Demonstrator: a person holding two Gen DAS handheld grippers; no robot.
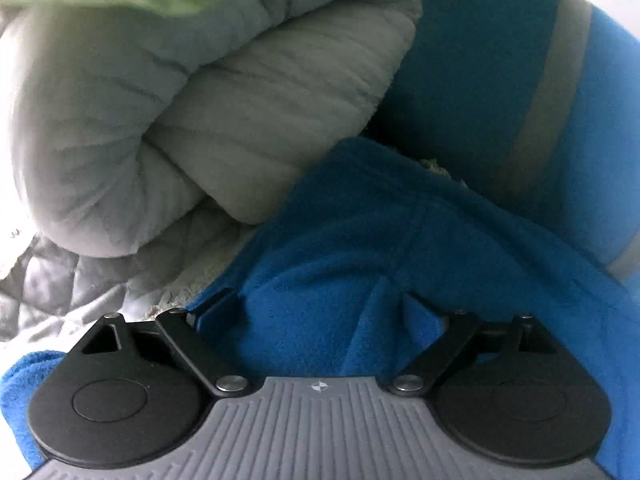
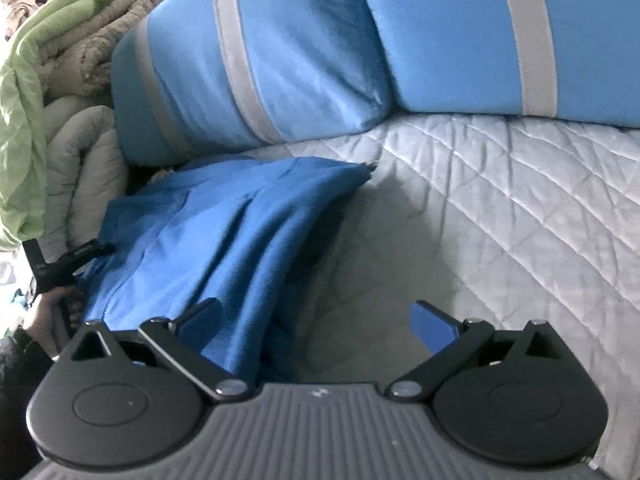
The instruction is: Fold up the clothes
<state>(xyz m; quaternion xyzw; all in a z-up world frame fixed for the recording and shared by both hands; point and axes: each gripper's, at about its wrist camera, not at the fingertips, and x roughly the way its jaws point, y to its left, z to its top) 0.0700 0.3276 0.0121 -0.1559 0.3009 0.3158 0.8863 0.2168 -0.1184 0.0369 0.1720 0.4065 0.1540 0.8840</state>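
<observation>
Fleece garment (image 2: 208,232): solid royal blue, no print.

Near pillow (image 2: 248,76): sky-blue satin with light grey bands running across it. Far pillow (image 2: 500,32): the same sky blue, the same grey bands.

Bed cover (image 2: 500,208): pale grey-white, stitched in a diamond quilting pattern.

Rolled comforter (image 1: 192,112): off-white to light grey, with faint ribbed lines.

Folded blanket (image 2: 100,28): beige-tan, textured pile.

Sheet (image 2: 24,128) draped over the stack: light green, plain.

Left claw (image 1: 322,312): black links and discs on a ribbed grey body. Right claw (image 2: 316,320): black links, ribbed dark grey body, blue fingers (image 2: 434,326).
</observation>
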